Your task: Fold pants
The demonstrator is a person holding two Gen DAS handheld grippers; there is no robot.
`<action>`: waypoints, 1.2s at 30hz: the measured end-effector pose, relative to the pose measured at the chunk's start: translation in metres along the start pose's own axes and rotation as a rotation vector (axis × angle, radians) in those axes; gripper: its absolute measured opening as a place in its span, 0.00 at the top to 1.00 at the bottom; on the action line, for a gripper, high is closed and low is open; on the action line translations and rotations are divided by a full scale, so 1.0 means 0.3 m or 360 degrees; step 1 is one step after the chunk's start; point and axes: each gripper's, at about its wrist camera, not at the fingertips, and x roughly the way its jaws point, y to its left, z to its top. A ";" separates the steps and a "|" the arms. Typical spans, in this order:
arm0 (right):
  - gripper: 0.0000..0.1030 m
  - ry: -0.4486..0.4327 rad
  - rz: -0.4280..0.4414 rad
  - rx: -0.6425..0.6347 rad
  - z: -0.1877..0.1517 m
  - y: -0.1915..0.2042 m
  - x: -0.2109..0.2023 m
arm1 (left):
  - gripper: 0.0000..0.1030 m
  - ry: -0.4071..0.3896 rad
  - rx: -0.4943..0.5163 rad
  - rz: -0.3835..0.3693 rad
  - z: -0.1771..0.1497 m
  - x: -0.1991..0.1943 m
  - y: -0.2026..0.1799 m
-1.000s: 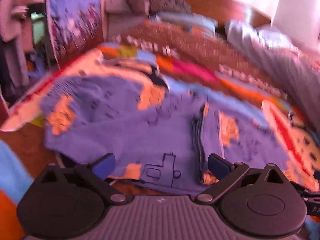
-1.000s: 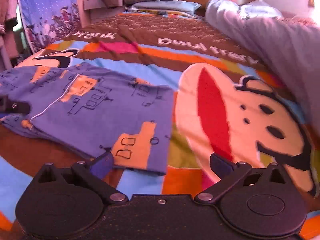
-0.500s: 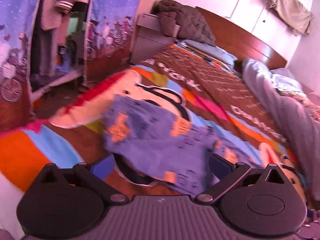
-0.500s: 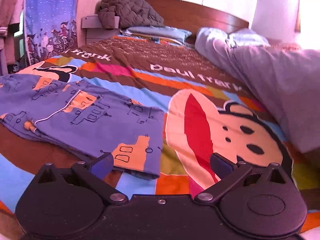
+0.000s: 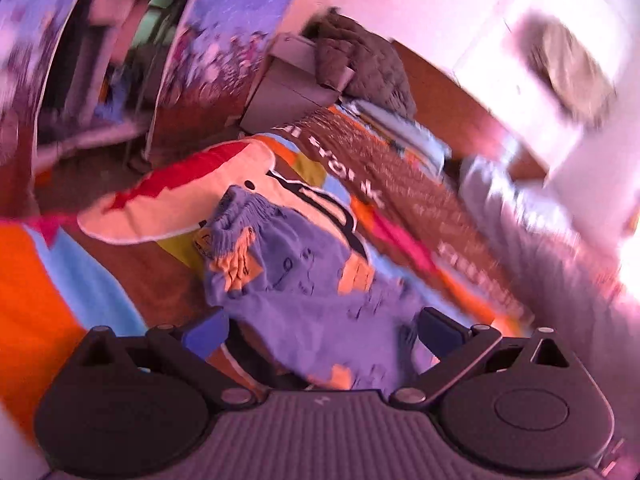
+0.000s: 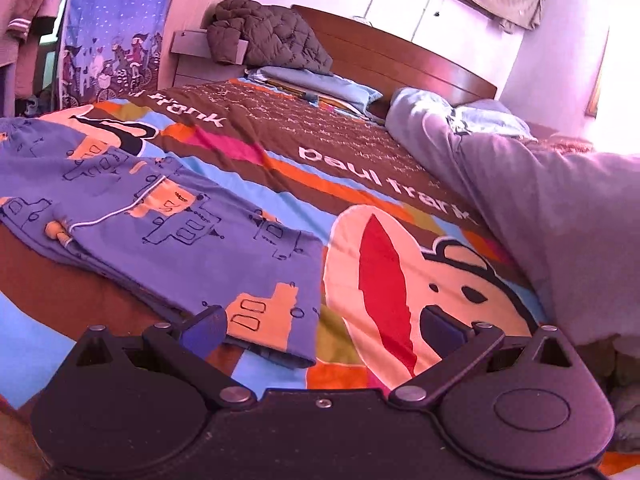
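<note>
The blue pants [image 6: 172, 216] with orange and outlined prints lie flat on the colourful bedspread [image 6: 400, 280], folded lengthwise, hem end nearest the right gripper. In the blurred left wrist view the pants [image 5: 304, 292] lie below, waistband end at the far side. My left gripper [image 5: 322, 330] is open and empty above the pants. My right gripper [image 6: 322, 330] is open and empty, raised just in front of the hem corner.
A grey-lilac duvet [image 6: 560, 216] is heaped along the bed's right side. Pillows [image 6: 320, 84] and a dark quilted jacket [image 6: 264, 36] lie by the wooden headboard [image 6: 400, 60]. A nightstand [image 5: 288, 96] and floor [image 5: 80, 168] are beyond the bed's left edge.
Both grippers have lifted up and back from the pants. The left view has swung and tilted, now blurred. The pants have not moved.
</note>
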 end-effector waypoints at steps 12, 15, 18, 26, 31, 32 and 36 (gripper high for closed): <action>0.01 0.0018 0.0314 0.0040 0.174 0.153 0.030 | 0.07 0.0060 -0.0309 0.0020 0.087 0.160 0.231; 0.01 0.0084 0.0386 0.0183 0.254 0.209 0.101 | 0.05 0.0052 -0.0305 -0.0017 0.100 0.177 0.244; 0.01 0.0130 0.0363 0.0179 0.288 0.273 0.159 | 0.04 0.0001 -0.0341 -0.0039 0.105 0.193 0.252; 0.01 0.0155 0.0308 0.0027 0.244 0.351 0.186 | 0.17 -0.0150 -0.0410 -0.0135 0.088 0.168 0.277; 0.01 0.0144 0.0260 -0.0040 0.236 0.377 0.187 | 0.39 -0.0169 -0.0456 -0.0136 0.083 0.165 0.287; 0.01 0.0139 0.0246 -0.0059 0.235 0.384 0.184 | 0.40 -0.0161 -0.0467 -0.0123 0.084 0.171 0.291; 0.01 0.0107 0.0183 -0.0152 0.233 0.417 0.176 | 0.39 -0.0129 -0.0471 -0.0078 0.082 0.179 0.291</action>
